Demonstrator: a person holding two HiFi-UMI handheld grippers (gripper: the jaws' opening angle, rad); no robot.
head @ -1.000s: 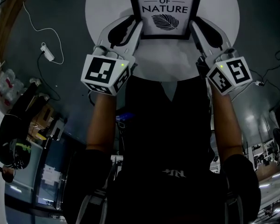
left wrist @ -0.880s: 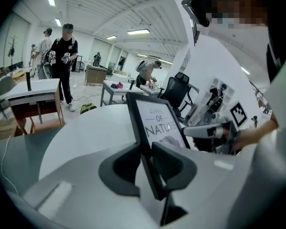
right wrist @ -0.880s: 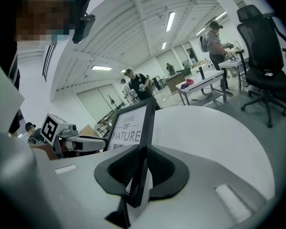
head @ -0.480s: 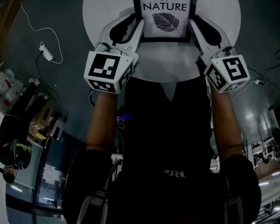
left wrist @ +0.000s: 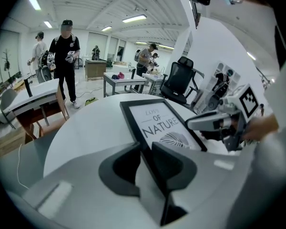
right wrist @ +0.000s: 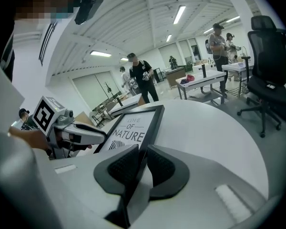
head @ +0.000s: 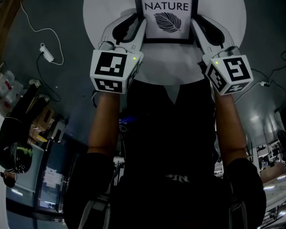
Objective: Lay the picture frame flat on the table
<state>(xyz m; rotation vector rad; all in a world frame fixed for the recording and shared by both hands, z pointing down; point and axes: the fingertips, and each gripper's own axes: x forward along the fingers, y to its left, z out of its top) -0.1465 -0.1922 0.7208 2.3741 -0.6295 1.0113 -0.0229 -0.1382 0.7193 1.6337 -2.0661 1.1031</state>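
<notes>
Head view had the picture frame (head: 165, 13) face-up, low at the white tabletop (head: 105, 8), with left gripper (head: 137, 26) and right gripper (head: 198, 26) each clamping a side edge between its jaws. Lowering looked nearly done; next, release and back away.

The black picture frame with the leaf print (head: 165, 13) is sinking toward the round white table (head: 101, 11) and looking smaller, while the white left gripper (head: 136, 26) and right gripper (head: 199, 26) are nudging inward, cubes rolling.

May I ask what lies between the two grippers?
The picture frame lies there; the left gripper and right gripper each clamp one side edge, clearest in the head view.
</notes>
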